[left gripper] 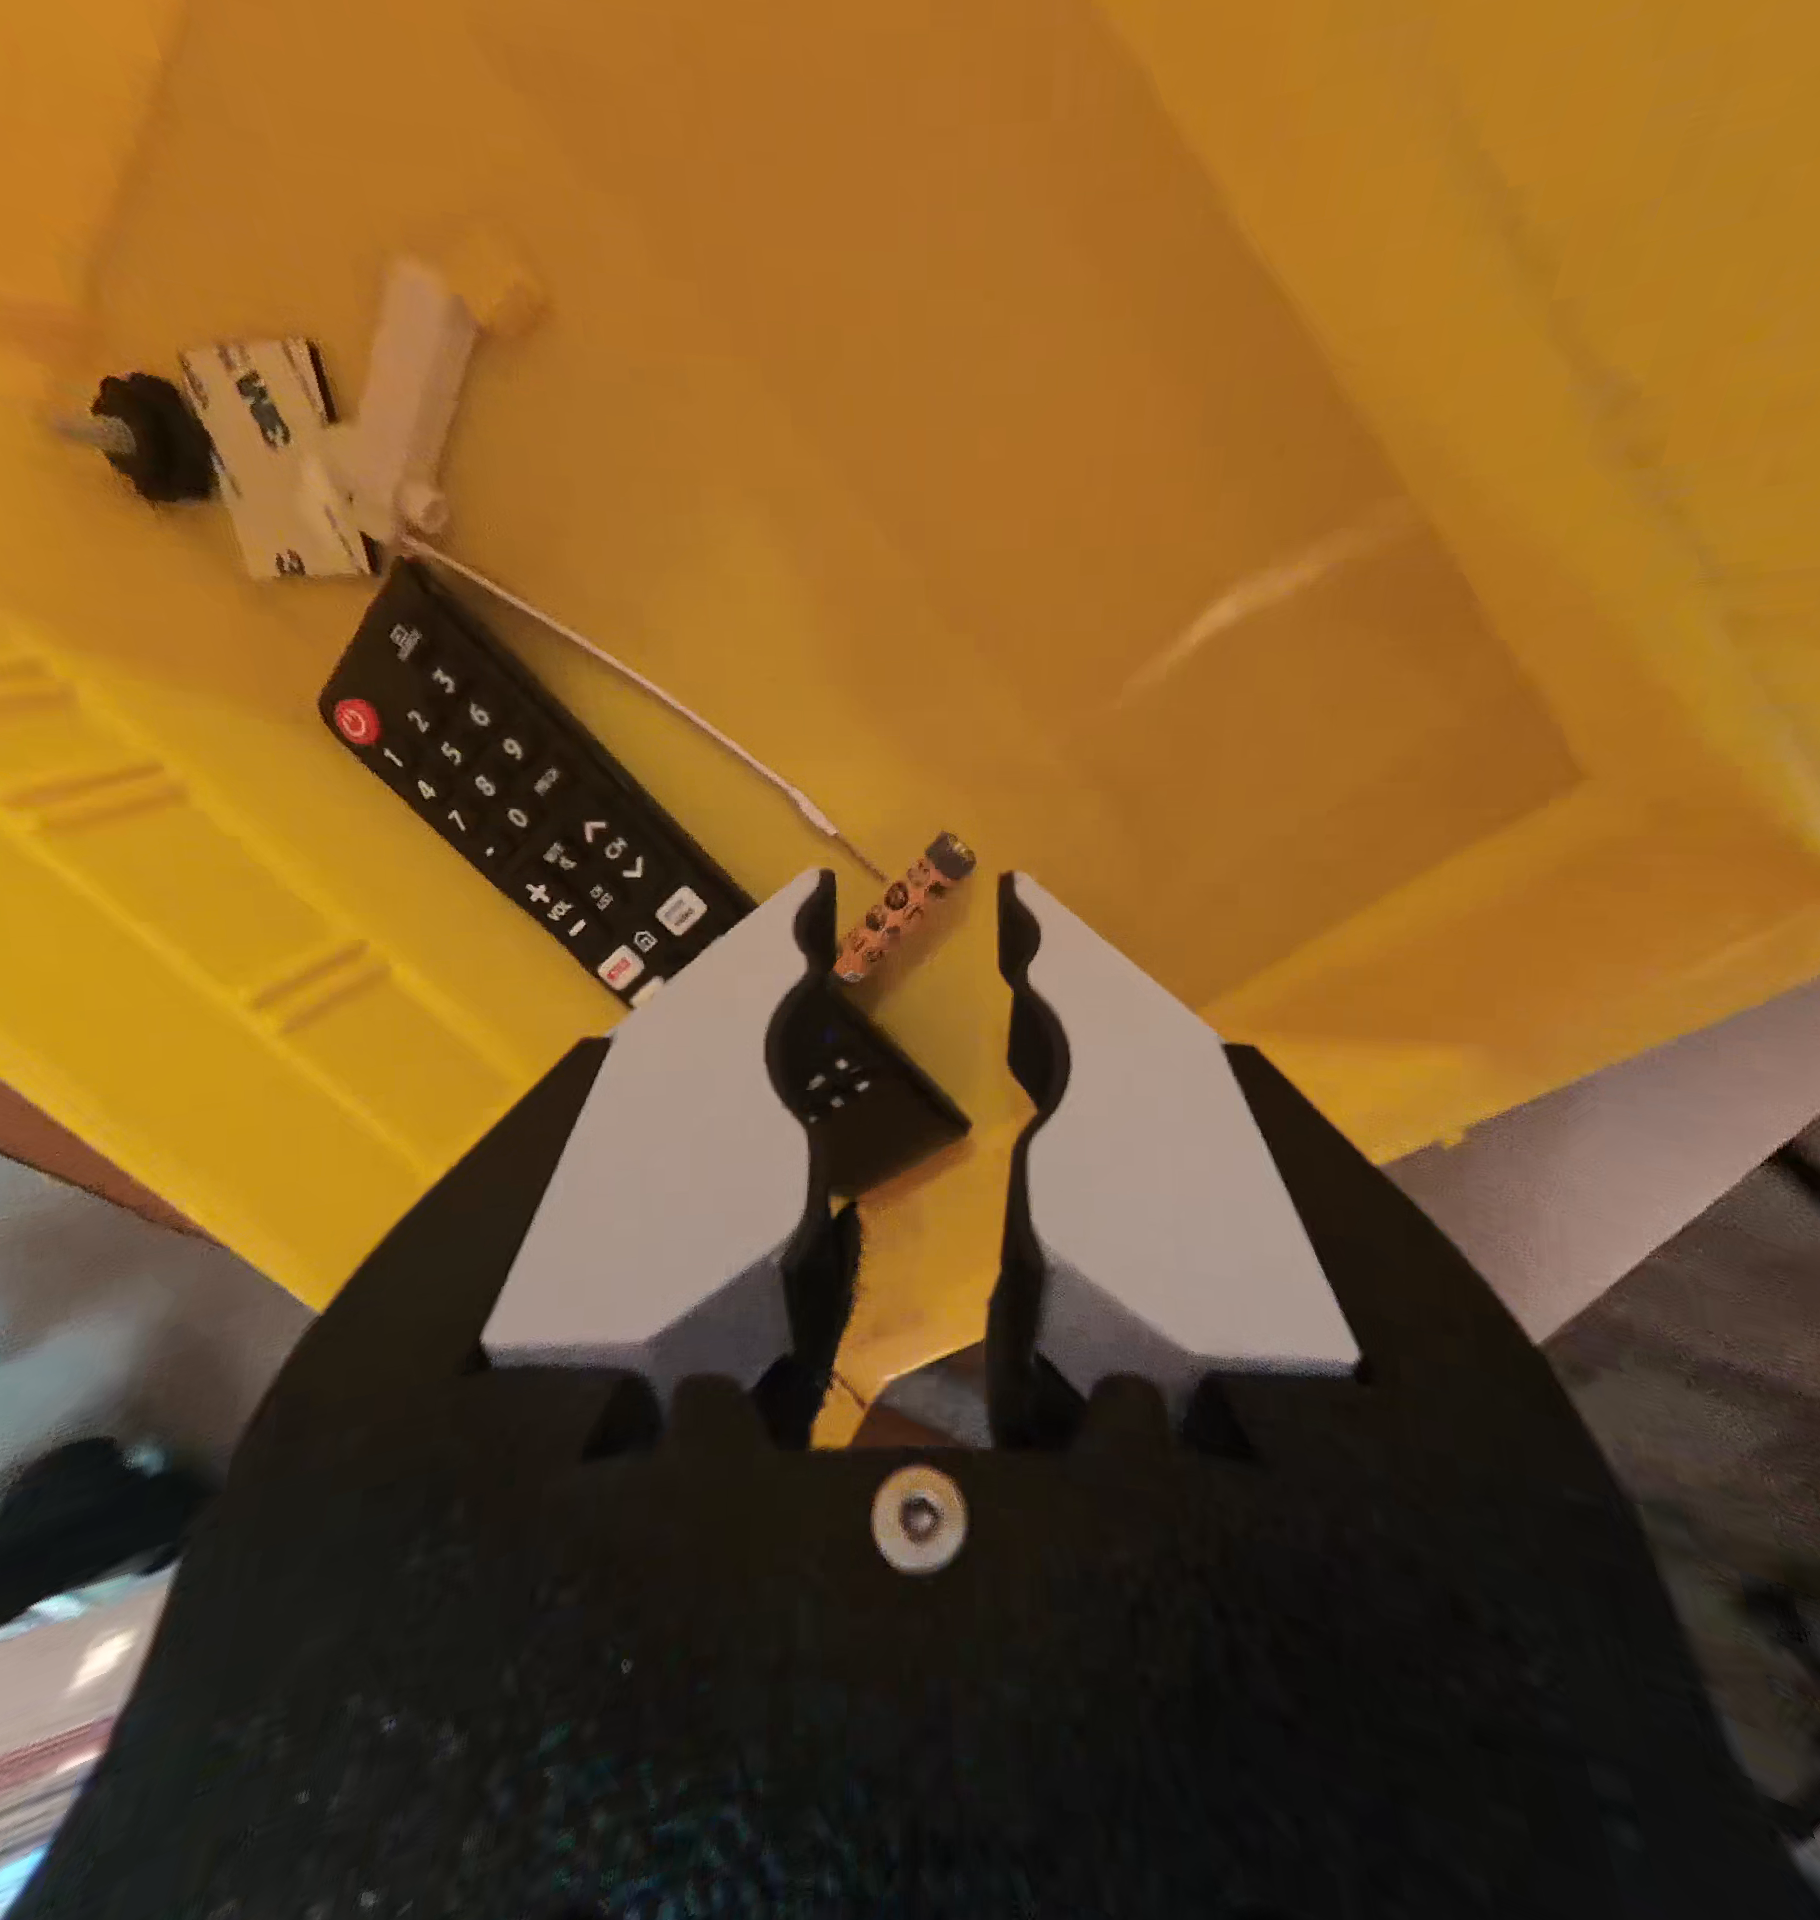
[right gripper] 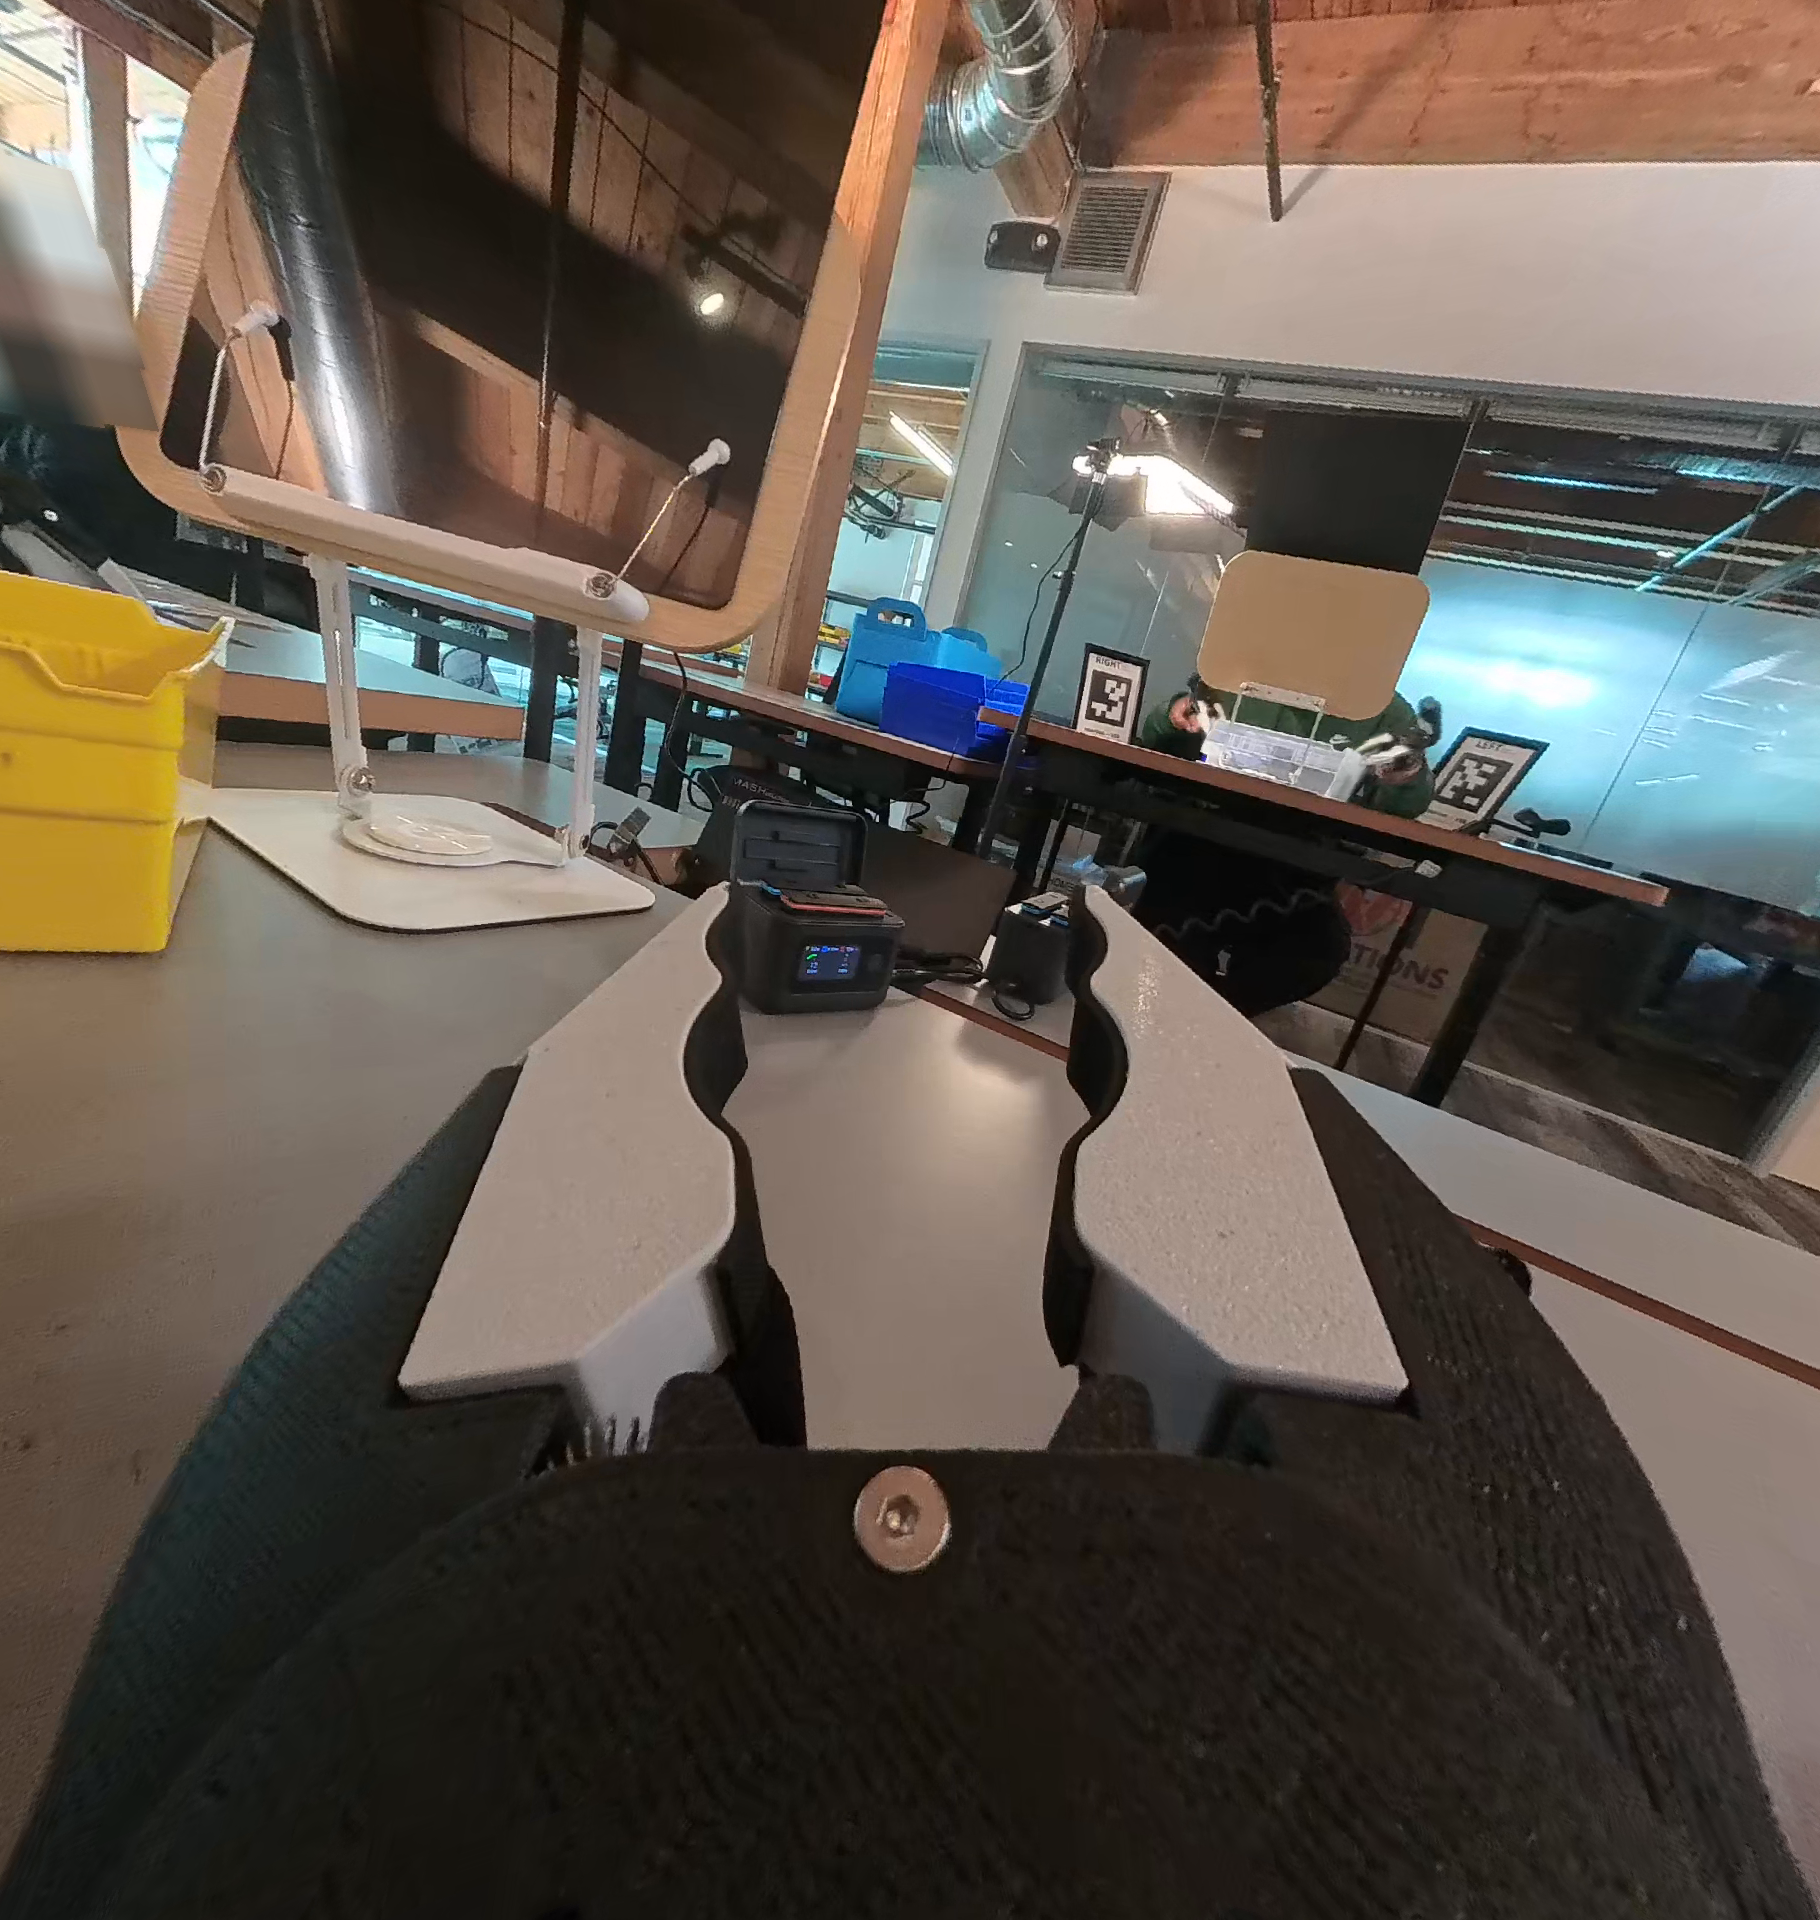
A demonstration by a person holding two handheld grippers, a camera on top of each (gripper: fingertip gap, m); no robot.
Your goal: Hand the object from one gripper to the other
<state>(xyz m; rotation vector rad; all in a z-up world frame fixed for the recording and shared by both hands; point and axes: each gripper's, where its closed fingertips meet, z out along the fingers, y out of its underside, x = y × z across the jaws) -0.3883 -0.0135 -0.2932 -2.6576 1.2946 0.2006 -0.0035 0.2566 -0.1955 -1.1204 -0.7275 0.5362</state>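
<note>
Grey table, workshop room; yellow bin at its left.

Left gripper: jaws apart, empty, over the bin; inside lie a black remote, a small orange battery-like piece (blurred), a white clip. Right gripper: jaws apart, empty, above the table, facing a black charger box and a mirror stand.

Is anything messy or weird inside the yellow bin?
Nothing looks broken or spilled. The bin holds a loose jumble: a black remote lying slantwise, a small patterned tube beside it, and a white bracket with a thin wire trailing from it. Both grippers are open and empty.
</note>
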